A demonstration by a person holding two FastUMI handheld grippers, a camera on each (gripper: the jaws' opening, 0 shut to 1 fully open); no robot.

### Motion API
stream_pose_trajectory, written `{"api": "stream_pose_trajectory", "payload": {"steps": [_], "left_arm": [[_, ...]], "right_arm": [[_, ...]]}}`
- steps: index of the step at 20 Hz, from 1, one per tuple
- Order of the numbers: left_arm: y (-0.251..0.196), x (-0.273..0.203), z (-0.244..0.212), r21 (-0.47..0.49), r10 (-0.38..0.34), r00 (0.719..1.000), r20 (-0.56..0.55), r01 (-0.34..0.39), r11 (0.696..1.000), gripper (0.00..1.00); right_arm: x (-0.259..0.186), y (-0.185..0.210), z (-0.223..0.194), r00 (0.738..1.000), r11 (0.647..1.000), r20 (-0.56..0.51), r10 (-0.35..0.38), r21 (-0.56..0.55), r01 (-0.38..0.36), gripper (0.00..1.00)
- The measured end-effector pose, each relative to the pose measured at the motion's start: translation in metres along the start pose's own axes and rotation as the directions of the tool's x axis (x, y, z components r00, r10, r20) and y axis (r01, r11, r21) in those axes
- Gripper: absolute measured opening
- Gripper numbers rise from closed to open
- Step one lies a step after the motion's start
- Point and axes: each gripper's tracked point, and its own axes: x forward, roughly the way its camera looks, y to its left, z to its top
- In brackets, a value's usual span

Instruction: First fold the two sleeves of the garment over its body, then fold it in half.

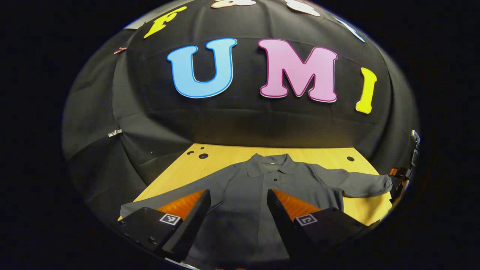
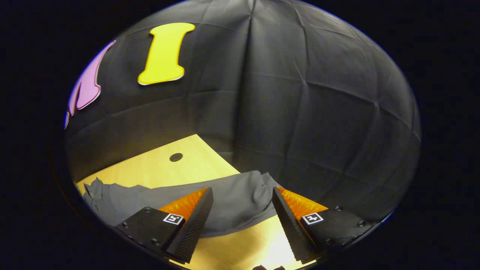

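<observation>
A dark shirt (image 1: 262, 191) lies flat on a wooden table (image 1: 225, 152), collar away, both sleeves spread out. The left gripper (image 1: 238, 197) hovers over the shirt's body, fingers apart, holding nothing. The right gripper (image 2: 243, 195), also apart, frames the right sleeve's cuff (image 2: 258, 191). Likely best: pinch the cuff, lift slightly, lay it across the chest smoothly.

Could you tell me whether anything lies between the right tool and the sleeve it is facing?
Nothing visible does. The right tool hangs open just above the sleeve of the grey shirt, whose cuff end lies between its fingers' lines. Only the bare wooden table surrounds it.
</observation>
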Motion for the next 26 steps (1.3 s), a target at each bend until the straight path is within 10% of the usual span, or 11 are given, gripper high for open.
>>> {"api": "stream_pose_trajectory", "payload": {"steps": [7, 16, 21, 26], "left_arm": [[-0.015, 0.014, -0.002, 0.058, -0.033, 0.998, -0.047, 0.036, 0.998, 0.95], [-0.02, 0.023, -0.003, 0.061, -0.046, 0.996, -0.07, 0.05, 0.997, 0.98], [-0.016, 0.023, -0.009, 0.035, -0.036, 0.996, -0.078, 0.038, 0.999, 0.98], [-0.008, 0.018, -0.02, 0.037, -0.017, 0.995, -0.096, 0.021, 0.999, 0.98]], "right_arm": [[0.075, -0.049, -0.042, 0.986, 0.991, -0.097, -0.135, -0.003, 0.135, 0.98], [0.1, -0.051, -0.07, 0.969, 0.988, -0.236, -0.072, 0.114, 0.101, 0.95], [0.098, -0.044, -0.069, 0.968, 0.994, -0.231, -0.095, 0.037, 0.106, 0.45], [0.097, -0.043, -0.066, 0.97, 0.995, -0.222, -0.101, 0.0, 0.104, 0.45]]}}
